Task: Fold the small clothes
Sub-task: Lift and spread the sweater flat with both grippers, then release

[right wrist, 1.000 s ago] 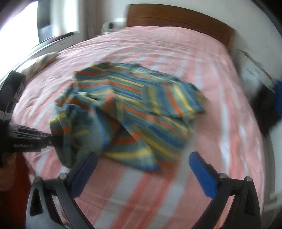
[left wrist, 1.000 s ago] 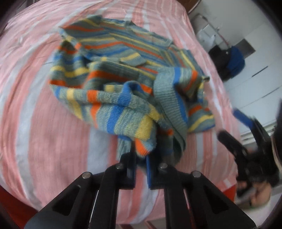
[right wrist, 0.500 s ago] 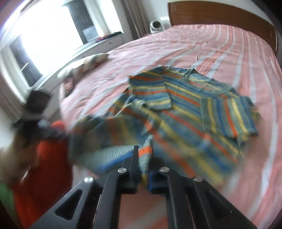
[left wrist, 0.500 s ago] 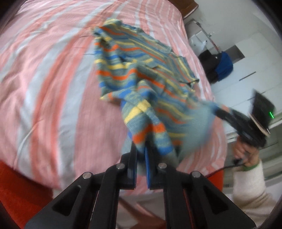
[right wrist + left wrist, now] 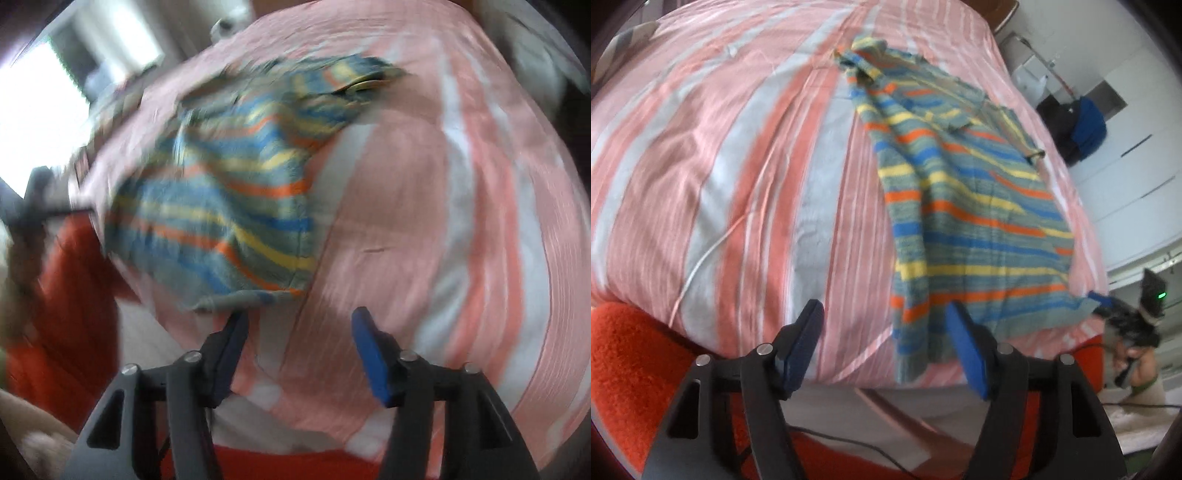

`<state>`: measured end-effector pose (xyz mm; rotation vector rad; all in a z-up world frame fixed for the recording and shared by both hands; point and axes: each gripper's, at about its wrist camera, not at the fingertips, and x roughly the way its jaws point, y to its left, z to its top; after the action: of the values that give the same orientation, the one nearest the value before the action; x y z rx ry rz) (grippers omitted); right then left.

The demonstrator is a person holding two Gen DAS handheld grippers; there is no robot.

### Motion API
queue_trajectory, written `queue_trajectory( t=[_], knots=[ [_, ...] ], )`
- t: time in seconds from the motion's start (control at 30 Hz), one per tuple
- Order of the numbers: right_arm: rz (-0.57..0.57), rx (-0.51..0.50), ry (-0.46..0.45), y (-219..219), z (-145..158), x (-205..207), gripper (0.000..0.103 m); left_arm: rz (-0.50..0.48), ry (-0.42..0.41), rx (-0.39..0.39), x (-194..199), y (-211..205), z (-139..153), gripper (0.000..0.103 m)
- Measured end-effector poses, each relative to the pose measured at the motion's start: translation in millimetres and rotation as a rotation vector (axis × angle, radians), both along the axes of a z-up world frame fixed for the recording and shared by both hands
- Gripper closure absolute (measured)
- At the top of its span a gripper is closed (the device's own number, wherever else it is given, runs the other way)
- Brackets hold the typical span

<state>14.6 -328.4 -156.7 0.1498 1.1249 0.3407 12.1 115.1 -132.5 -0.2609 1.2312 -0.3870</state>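
A small knit sweater [image 5: 964, 206] with grey, blue, yellow and orange stripes lies stretched out on the pink-and-white striped bed [image 5: 738, 155]. Its hem hangs over the near bed edge. My left gripper [image 5: 884, 347] is open and empty, just short of the hem's left corner. In the right wrist view the sweater [image 5: 229, 192] is blurred. My right gripper [image 5: 299, 336] is open, its left finger [image 5: 229, 347] close under the sweater's near corner. In the left wrist view the right gripper [image 5: 1108, 306] shows at the far right by the other hem corner.
An orange-red blanket [image 5: 631, 362] lies below the bed edge at the front. A thin white cable [image 5: 701, 254] runs across the sheet at left. A dark bag with blue fabric [image 5: 1078, 125] and white cabinets stand at the far right. A bright window [image 5: 37, 110] is at left.
Both grippers, shut on the sweater's hem half a second ago, have opened and let go. The sweater went from bunched to pulled out flat toward the bed edge.
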Motion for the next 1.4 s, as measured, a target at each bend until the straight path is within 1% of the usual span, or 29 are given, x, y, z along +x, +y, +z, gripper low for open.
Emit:
queue_trajectory(
  t=[0.03, 0.07, 0.13, 0.17, 0.2, 0.23, 0.27, 0.3, 0.33, 0.37, 0.4, 0.5, 0.53, 0.6, 0.63, 0.67, 0.7, 0.73, 0.77, 0.83, 0.87, 0.93, 1.0, 1.17, 1.27, 1.3, 1.33, 1.37, 1.4],
  knots=[
    [-0.055, 0.083, -0.014, -11.1, 4.9, -0.4, 0.035, -0.002, 0.02, 0.019, 4.6, -6.0, -9.7, 0.034],
    [-0.093, 0.137, -0.015, -17.0, 5.5, 1.3, 0.034, -0.001, 0.032, 0.041, 6.6, -11.2, -16.5, 0.034],
    [-0.211, 0.249, 0.057, -29.4, -4.5, 9.9, 0.034, -0.027, 0.038, 0.097, 8.0, -26.9, -27.9, 0.041],
    [-0.241, 0.299, 0.088, -28.7, -10.7, 13.9, 0.034, -0.042, 0.034, 0.117, 6.4, -32.9, -31.2, 0.044],
    [-0.262, 0.349, 0.121, -28.2, -20.0, 14.9, 0.034, -0.061, 0.028, 0.148, 4.3, -41.1, -34.5, 0.052],
    [-0.271, 0.379, 0.157, -24.8, -29.7, 16.4, 0.034, -0.071, 0.023, 0.163, 3.3, -45.7, -36.1, 0.065],
    [-0.256, 0.38, 0.189, -16.3, -39.8, 18.2, 0.034, -0.083, 0.024, 0.161, 2.4, -48.4, -36.6, 0.077],
    [-0.225, 0.358, 0.225, -5.0, -50.6, 20.3, 0.035, -0.096, 0.039, 0.144, 2.5, -50.2, -37.9, 0.098],
    [-0.189, 0.346, 0.245, 4.4, -58.5, 20.8, 0.048, -0.094, 0.054, 0.13, 2.8, -47.8, -37.3, 0.098],
    [-0.135, 0.34, 0.249, 16.8, -61.3, 19.4, 0.098, -0.087, 0.054, 0.123, 2.7, -44.5, -35.8, 0.099],
    [-0.098, 0.321, 0.244, 26.1, -59.6, 18.9, 0.097, -0.079, 0.059, 0.108, 1.1, -34.8, -29.8, 0.099],
    [-0.089, 0.283, 0.202, 24.6, -33.1, 11.3, 0.099, -0.039, 0.059, 0.057, -10.7, 3.0, -4.5, 0.1],
    [-0.08, 0.231, 0.174, 19.5, -12.8, 3.0, 0.099, -0.026, 0.053, 0.069, -13.9, 12.0, 1.5, 0.1],
    [-0.079, 0.129, 0.148, 14.9, 8.8, -7.7, 0.099, -0.017, 0.054, 0.089, -20.4, 25.7, 11.0, 0.1],
    [-0.076, 0.112, 0.149, 12.4, 12.8, -9.9, 0.099, -0.016, 0.062, 0.09, -21.7, 27.1, 10.4, 0.1],
    [-0.077, 0.104, 0.157, 11.4, 14.6, -11.3, 0.099, -0.02, 0.063, 0.114, -21.5, 22.6, 6.9, 0.1],
    [-0.08, 0.09, 0.168, 15.1, 11.6, -10.1, 0.099, -0.029, 0.06, 0.149, -20.3, 15.9, 2.4, 0.1],
    [-0.072, 0.046, 0.192, 24.1, 0.9, -6.5, 0.099, -0.047, 0.061, 0.222, -18.3, 0.4, -6.4, 0.1],
    [-0.064, 0.005, 0.209, 24.8, -9.9, -2.2, 0.099, -0.061, 0.071, 0.261, -16.2, -6.4, -14.1, 0.1],
    [-0.053, -0.1, 0.247, 36.9, -38.7, 5.2, 0.099, -0.083, 0.091, 0.329, -14.1, -17.2, -31.3, 0.101],
    [-0.059, -0.132, 0.265, 38.2, -51.8, 7.5, 0.099, -0.085, 0.088, 0.372, -13.3, -17.8, -38.8, 0.101],
    [-0.094, -0.116, 0.28, 34.1, -64.2, 11.7, 0.099, -0.073, 0.104, 0.367, -10.9, -13.7, -45.7, 0.1],
    [-0.105, -0.114, 0.281, 33.1, -67.5, 15.4, 0.099, -0.062, 0.115, 0.369, -5.8, -12.7, -49.7, 0.1],
    [-0.114, -0.11, 0.288, 40.9, -72.5, 22.2, 0.099, -0.039, 0.112, 0.411, 5.0, -23.8, -59.6, 0.098],
    [-0.115, -0.107, 0.284, 31.3, -73.2, 20.1, 0.1, -0.035, 0.101, 0.424, 5.1, -31.5, -58.1, 0.094],
    [-0.116, -0.106, 0.281, 31.6, -72.0, 19.3, 0.099, -0.036, 0.096, 0.422, 2.7, -33.0, -57.4, 0.09],
    [-0.115, -0.102, 0.278, 31.8, -70.6, 18.3, 0.096, -0.035, 0.092, 0.433, 0.1, -33.3, -54.4, 0.078],
    [-0.116, -0.094, 0.278, 31.1, -70.0, 14.8, 0.09, -0.028, 0.083, 0.446, -2.9, -32.1, -49.9, 0.071],
    [-0.119, -0.081, 0.281, 29.4, -67.1, 12.7, 0.086, -0.014, 0.063, 0.455, -5.8, -30.9, -41.3, 0.057]
  ],
)
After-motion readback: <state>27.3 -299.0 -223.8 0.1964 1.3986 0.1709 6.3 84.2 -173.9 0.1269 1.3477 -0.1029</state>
